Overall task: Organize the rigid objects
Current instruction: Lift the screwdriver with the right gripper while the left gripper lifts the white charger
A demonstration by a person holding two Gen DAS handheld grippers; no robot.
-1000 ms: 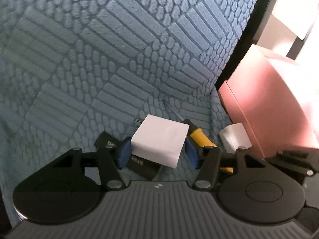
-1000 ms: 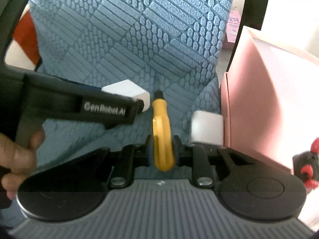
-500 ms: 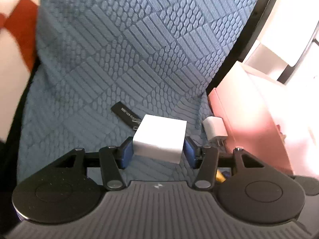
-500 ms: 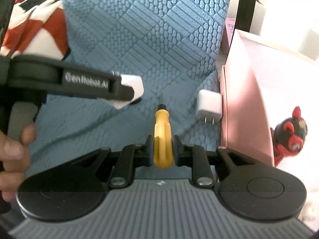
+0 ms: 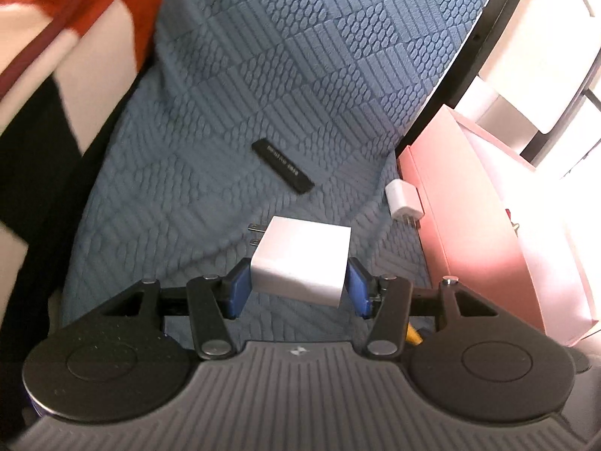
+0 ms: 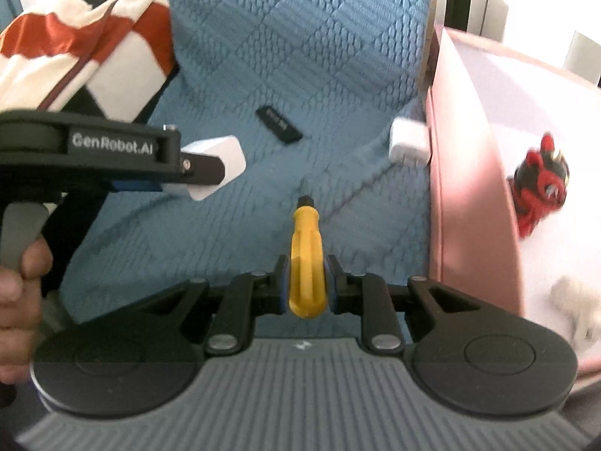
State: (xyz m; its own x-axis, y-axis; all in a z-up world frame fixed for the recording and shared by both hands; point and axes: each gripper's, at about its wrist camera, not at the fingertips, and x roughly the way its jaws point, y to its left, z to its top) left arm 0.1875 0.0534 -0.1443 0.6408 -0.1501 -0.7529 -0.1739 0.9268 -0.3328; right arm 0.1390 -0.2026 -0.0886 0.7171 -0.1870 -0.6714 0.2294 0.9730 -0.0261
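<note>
My left gripper [image 5: 298, 285] is shut on a white charger block [image 5: 300, 263], prongs pointing left, held above the blue quilted cover [image 5: 263, 75]. It also shows in the right wrist view [image 6: 214, 173]. My right gripper [image 6: 306, 285] is shut on a yellow-handled screwdriver [image 6: 305, 255], tip pointing forward, above the cover. A small white plug adapter [image 5: 403, 199] lies against the pink box [image 5: 469, 225]; it also shows in the right wrist view [image 6: 407, 143]. A flat black stick [image 5: 281, 165] lies on the cover.
The pink box [image 6: 469, 188] stands at the right and holds a red and black toy figure [image 6: 541, 184] and a blurred white thing [image 6: 574, 300]. A red, white and black striped cloth [image 6: 86, 37] lies at the left. A black frame edges the cover.
Both grippers have lifted and pulled back with their objects. The black stick and the small adapter now lie uncovered farther ahead, and the inside of the pink box shows.
</note>
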